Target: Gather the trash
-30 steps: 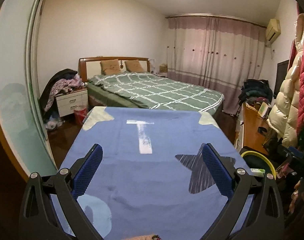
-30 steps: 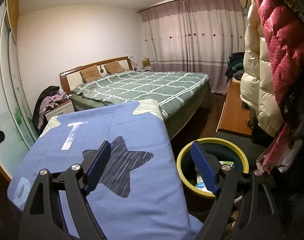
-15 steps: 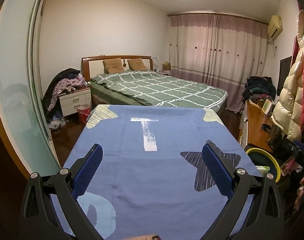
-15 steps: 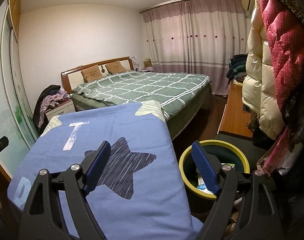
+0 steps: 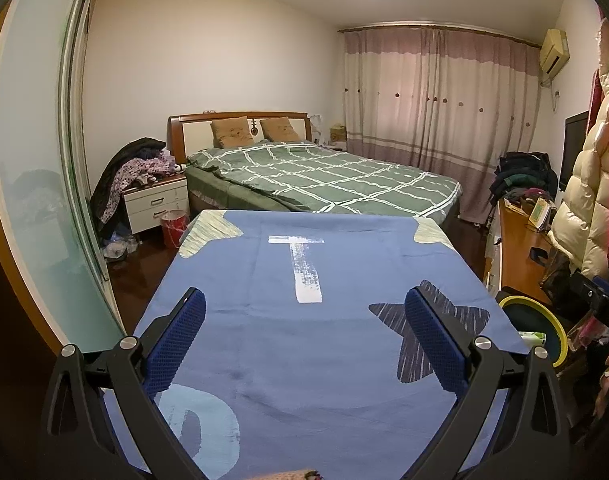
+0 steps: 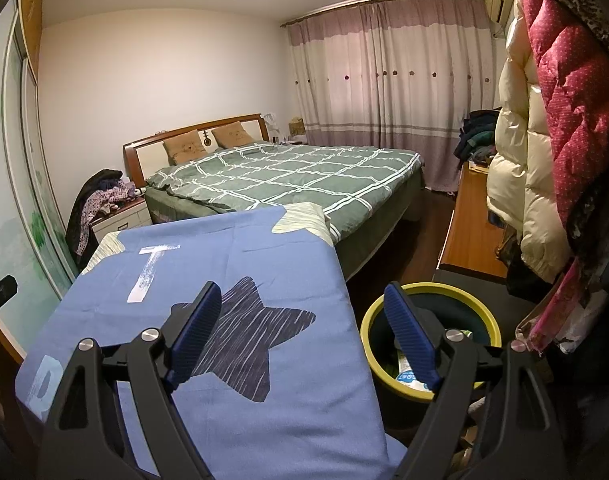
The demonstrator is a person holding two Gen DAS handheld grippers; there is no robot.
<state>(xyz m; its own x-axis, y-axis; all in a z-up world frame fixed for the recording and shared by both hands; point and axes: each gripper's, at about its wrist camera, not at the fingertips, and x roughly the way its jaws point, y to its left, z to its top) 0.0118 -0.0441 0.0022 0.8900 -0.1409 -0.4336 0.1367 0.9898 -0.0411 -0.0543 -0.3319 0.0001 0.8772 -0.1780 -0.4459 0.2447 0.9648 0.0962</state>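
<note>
A dark bin with a yellow rim (image 6: 432, 344) stands on the floor right of a table under a blue cloth (image 6: 208, 320). Packets lie inside the bin (image 6: 408, 376). The bin also shows in the left wrist view (image 5: 532, 324) at the table's right edge. My left gripper (image 5: 304, 336) is open and empty above the blue cloth (image 5: 304, 344). My right gripper (image 6: 300, 332) is open and empty, its right finger over the bin, its left over the cloth's dark star. I see no loose trash on the cloth.
A bed with a green checked cover (image 5: 324, 180) lies behind the table. A nightstand piled with clothes (image 5: 152, 196) and a red bin (image 5: 172, 228) stand at the left. A wooden desk (image 6: 472, 236) and hanging jackets (image 6: 544, 140) fill the right. A glass sliding door (image 5: 32, 200) runs along the left.
The left gripper has pulled back and risen, so more of the blue cloth shows. The right gripper has barely moved. Both stay open and empty.
</note>
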